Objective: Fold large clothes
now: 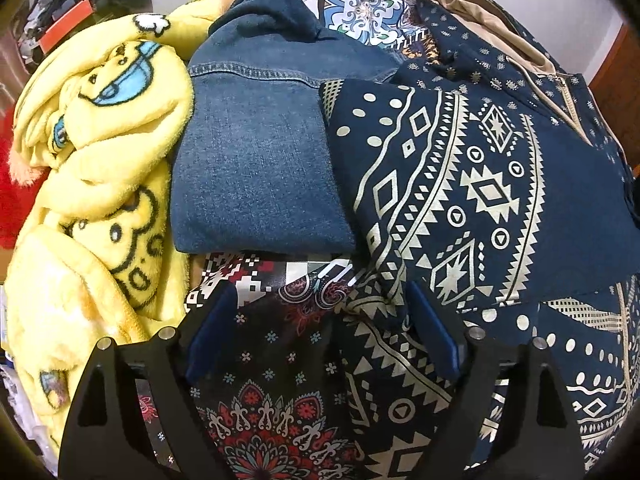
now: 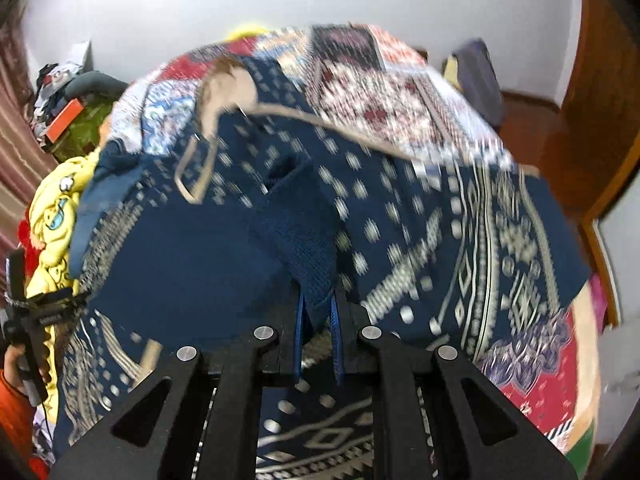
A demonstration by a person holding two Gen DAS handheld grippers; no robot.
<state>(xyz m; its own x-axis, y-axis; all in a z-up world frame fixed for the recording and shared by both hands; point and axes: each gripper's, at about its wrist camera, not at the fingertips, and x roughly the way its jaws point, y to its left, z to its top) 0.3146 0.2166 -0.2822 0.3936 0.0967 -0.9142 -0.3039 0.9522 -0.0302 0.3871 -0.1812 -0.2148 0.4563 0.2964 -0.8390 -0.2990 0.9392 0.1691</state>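
A large navy jacket (image 1: 460, 184) with a cream geometric print and a tan hood lining (image 1: 500, 28) lies on a patterned bedspread (image 1: 280, 400). My left gripper (image 1: 320, 320) hovers open over the jacket's near edge. Its blue pads (image 1: 208, 336) stand wide apart and press on nothing. In the right wrist view the jacket (image 2: 400, 208) is blurred and drapes across the bedspread (image 2: 380, 80). My right gripper (image 2: 318, 316) is shut on the jacket's navy ribbed cuff (image 2: 300, 232), which rises from between the pads. The left gripper (image 2: 28, 312) shows at the far left edge.
Folded blue denim (image 1: 256, 168) lies beside the jacket, with a crumpled yellow fleece blanket (image 1: 100, 200) to its left. A person's hand in an orange sleeve (image 2: 16, 376) holds the left gripper. A cluttered pile with an orange box (image 2: 64, 120) sits by the wall, and a wooden door (image 2: 600, 100) stands at right.
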